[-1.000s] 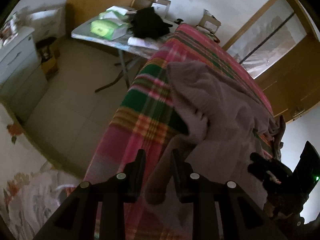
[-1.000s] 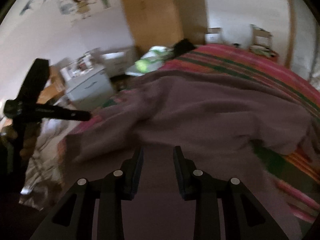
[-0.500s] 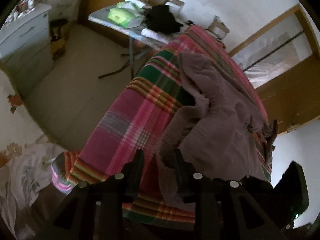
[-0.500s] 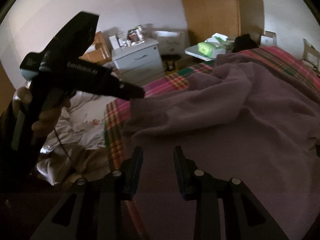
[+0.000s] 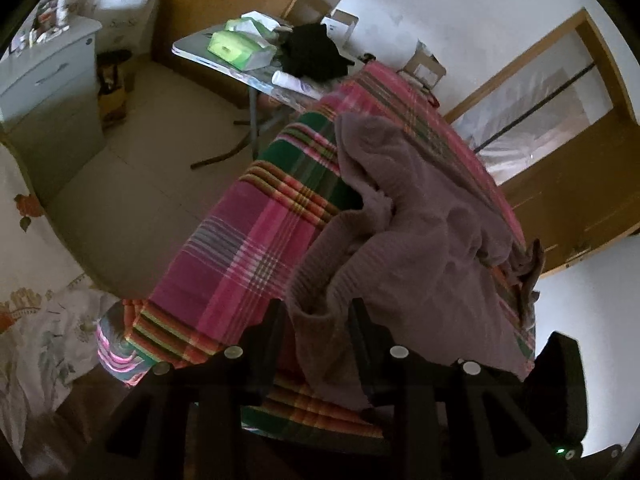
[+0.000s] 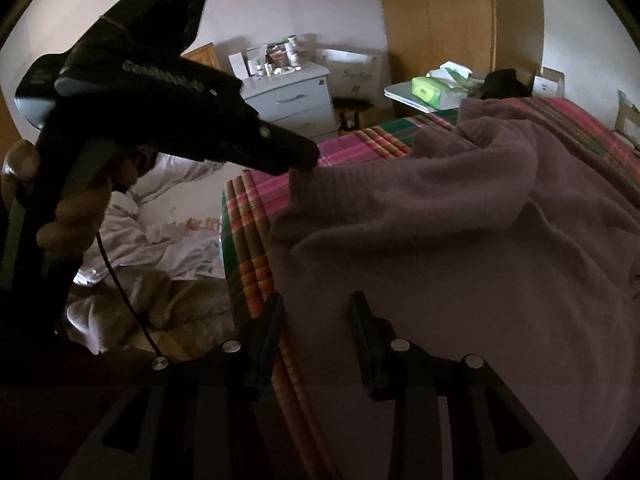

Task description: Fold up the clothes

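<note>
While the left tongs (image 5: 316, 320) pinch a ribbed corner of the mauve knitted sweater (image 5: 420, 240), the right tongs (image 6: 316, 320) hover spread over its near edge on the plaid-covered table (image 5: 240, 248).

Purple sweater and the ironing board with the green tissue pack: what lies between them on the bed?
Only bare plaid bedspread lies between the purple sweater and the ironing board; the left wrist view shows it best.

Both views dim and underexposed; lower foreground near black. Daylight enters through the glazed door (image 5: 532, 92) in the left wrist view, with the white wall (image 5: 440, 4) brightest. Strong fisheye curvature and dark vignette at edges. Slight softness, no glare
</note>
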Demonstrator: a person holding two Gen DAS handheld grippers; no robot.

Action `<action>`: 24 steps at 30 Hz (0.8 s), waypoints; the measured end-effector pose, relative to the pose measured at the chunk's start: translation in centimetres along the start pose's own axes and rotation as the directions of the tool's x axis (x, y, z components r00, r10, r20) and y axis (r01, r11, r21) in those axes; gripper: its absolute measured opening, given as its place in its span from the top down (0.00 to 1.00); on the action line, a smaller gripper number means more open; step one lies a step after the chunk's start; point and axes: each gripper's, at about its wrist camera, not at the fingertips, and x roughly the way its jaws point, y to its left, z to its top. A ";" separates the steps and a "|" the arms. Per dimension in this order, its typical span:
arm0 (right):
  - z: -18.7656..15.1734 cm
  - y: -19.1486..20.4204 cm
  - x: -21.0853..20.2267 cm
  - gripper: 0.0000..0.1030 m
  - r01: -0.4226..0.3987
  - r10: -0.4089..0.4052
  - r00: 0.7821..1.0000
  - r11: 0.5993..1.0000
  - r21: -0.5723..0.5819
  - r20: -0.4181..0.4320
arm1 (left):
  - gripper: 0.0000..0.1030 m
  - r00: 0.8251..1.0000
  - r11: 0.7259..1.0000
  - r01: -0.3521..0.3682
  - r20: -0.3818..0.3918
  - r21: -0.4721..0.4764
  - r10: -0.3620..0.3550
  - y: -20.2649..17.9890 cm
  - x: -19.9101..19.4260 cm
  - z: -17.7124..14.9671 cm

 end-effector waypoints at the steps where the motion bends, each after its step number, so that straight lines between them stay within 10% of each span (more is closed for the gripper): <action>1: 0.0 0.0 0.0 0.66 0.001 -0.001 1.000 1.000 0.000 0.001 | 0.67 1.000 1.000 -0.001 -0.001 0.005 0.001 -0.1 0.0 0.0; 13: -0.1 0.1 0.0 0.66 0.001 -0.001 1.000 1.000 0.010 0.008 | 0.64 0.999 0.999 -0.030 -0.025 0.019 0.030 -1.0 1.4 0.3; 16: -0.1 0.4 -0.1 0.66 0.016 -0.016 1.000 1.000 0.000 0.009 | 0.89 0.999 0.999 0.029 0.019 -0.020 -0.029 -0.2 0.9 0.1; 24: 0.3 -0.1 -0.8 0.66 0.025 -0.025 0.999 1.000 -0.004 0.024 | 0.90 0.993 0.982 0.107 0.069 -0.153 -0.097 3.1 -0.7 -1.8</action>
